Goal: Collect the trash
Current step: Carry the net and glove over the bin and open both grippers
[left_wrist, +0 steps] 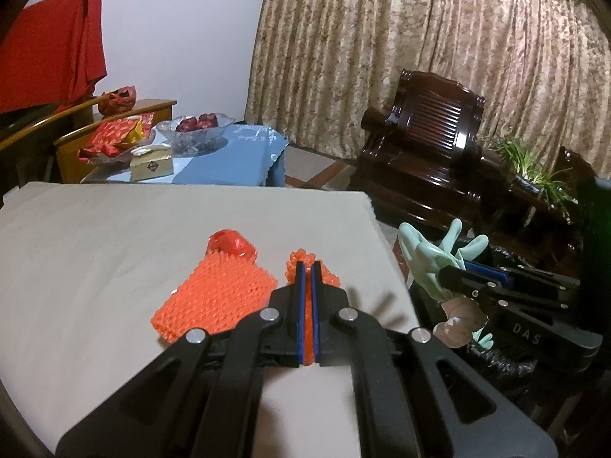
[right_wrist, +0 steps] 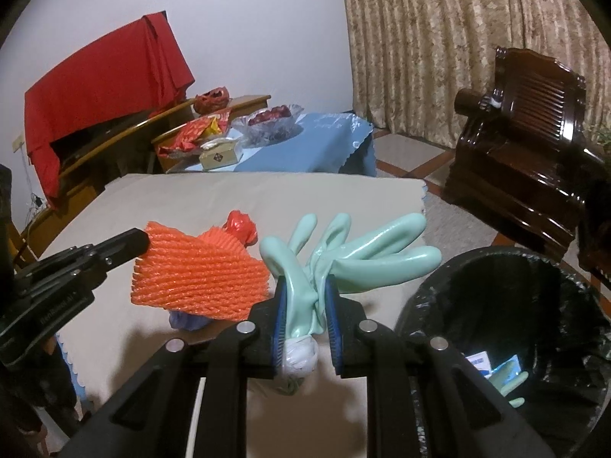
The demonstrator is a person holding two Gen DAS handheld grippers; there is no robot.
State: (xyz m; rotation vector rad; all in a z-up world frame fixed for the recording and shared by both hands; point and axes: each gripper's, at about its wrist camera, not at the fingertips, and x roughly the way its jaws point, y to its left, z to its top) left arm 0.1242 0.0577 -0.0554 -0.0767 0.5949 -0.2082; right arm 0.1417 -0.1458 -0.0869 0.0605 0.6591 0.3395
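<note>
The left claw (left_wrist: 305,267) was closed on a piece of orange foam netting (left_wrist: 301,267), a thin strip of it showing between the blue pads and a bunched end poking out past the tips. In the right wrist view that netting (right_wrist: 198,274) hung as a broad ribbed sheet from the left claw's tip (right_wrist: 143,244), clear of the worktop (right_wrist: 267,198), with a bluish scrap (right_wrist: 187,320) just beneath it. From the left wrist view the sheet (left_wrist: 217,297) spread to the left of the claw, and a crumpled red plastic piece (left_wrist: 231,246) lay beyond it on the beige cloth.

The right claw (right_wrist: 305,294) was clamped on a pale green rubber glove (right_wrist: 343,255), pinched at its wrist part, the glove's fingers fanned out ahead of the tips. A whitish wad (right_wrist: 299,358) sat between the pads further back, nearer the camera. To the right of this claw and lower stood a bin lined with a black bag (right_wrist: 565,290); inside it lay another pale green glove (right_wrist: 508,381) and some blue and white packaging (right_wrist: 479,362). The held glove was beside the bin's rim, not yet inside it.
</note>
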